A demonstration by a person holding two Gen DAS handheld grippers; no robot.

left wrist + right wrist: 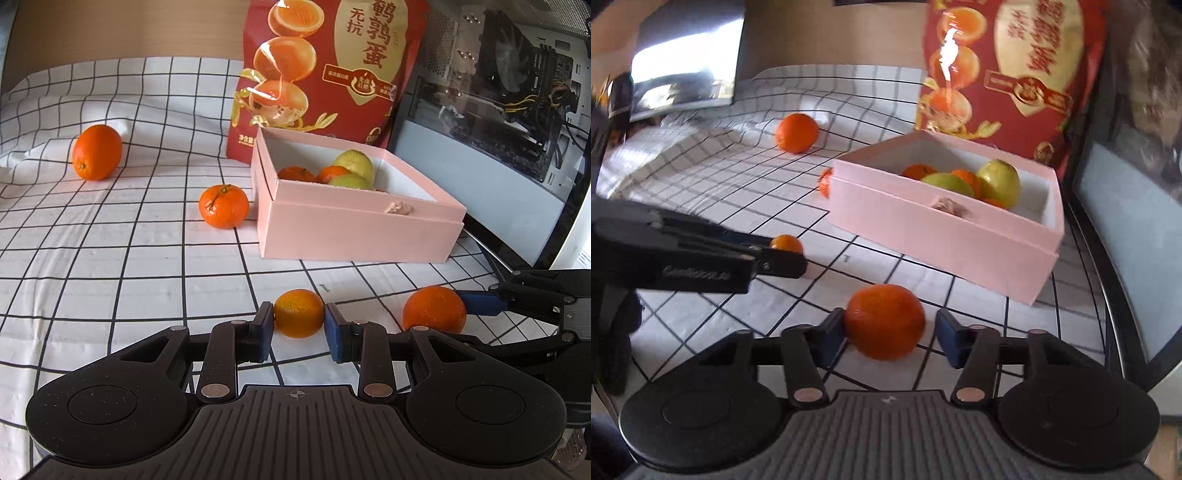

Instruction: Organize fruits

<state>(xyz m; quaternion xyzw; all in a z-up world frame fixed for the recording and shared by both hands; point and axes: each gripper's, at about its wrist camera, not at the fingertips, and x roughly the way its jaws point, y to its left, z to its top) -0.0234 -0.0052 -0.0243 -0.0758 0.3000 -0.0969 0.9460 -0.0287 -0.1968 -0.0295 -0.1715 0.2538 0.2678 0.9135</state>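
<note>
1. If you count the loose fruit, four oranges lie on the cloth: a big orange (96, 152) at upper left, a stem orange (224, 206) left of the box, and two low down.
2. One pink box (362, 221) at centre right holds two green fruits (354, 162) and at least two oranges (295, 173).
3. The left gripper (300, 323) squeezes the small orange (299, 313), both pads on it.
4. The right gripper (890, 334) has a round orange (884, 321) between its jaws (one pad touches, the other stands just off).
5. One white checked cloth (110, 266), one red bag (332, 74) behind the box, one computer case (498, 92) at right.
</note>
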